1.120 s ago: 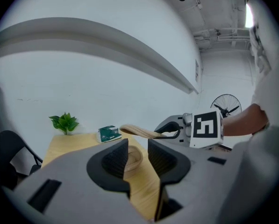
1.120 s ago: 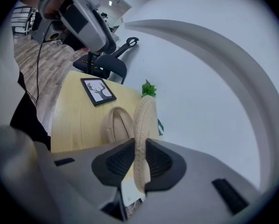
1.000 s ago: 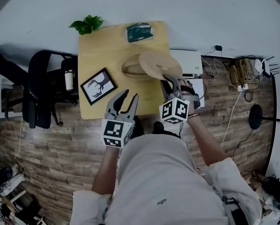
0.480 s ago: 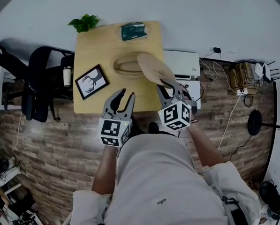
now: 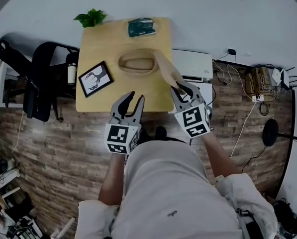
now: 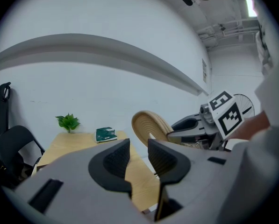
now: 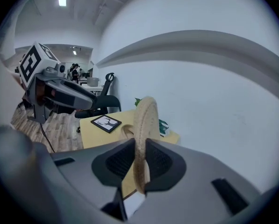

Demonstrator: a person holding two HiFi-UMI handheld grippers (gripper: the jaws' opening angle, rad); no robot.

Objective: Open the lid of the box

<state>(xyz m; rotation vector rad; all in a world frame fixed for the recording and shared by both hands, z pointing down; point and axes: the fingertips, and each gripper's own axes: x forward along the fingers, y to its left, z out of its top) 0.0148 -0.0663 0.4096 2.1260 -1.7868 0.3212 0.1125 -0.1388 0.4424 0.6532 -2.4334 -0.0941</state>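
Observation:
An oval woven box (image 5: 137, 62) stands uncovered on the wooden table (image 5: 103, 96). Its round woven lid (image 5: 166, 68) is off the box, tilted on edge over the table's right side. My right gripper (image 5: 177, 86) is shut on the lid's near rim; in the right gripper view the lid (image 7: 145, 122) stands upright between the pads, with the box (image 7: 127, 132) behind it. My left gripper (image 5: 135, 98) hovers over the table's near edge, open and holding nothing. In the left gripper view the lid (image 6: 147, 124) and the right gripper (image 6: 176, 130) show to the right.
On the table are a framed deer picture (image 5: 93, 78) at the left, a potted plant (image 5: 91, 18) at the far left corner and a green packet (image 5: 141, 27) at the back. A black chair (image 5: 41, 83) stands left of the table, a white unit (image 5: 193, 63) to its right.
The lid has swung from lying nearly flat over the box to standing on edge at the box's right, held by the right gripper. The left gripper has hardly moved.

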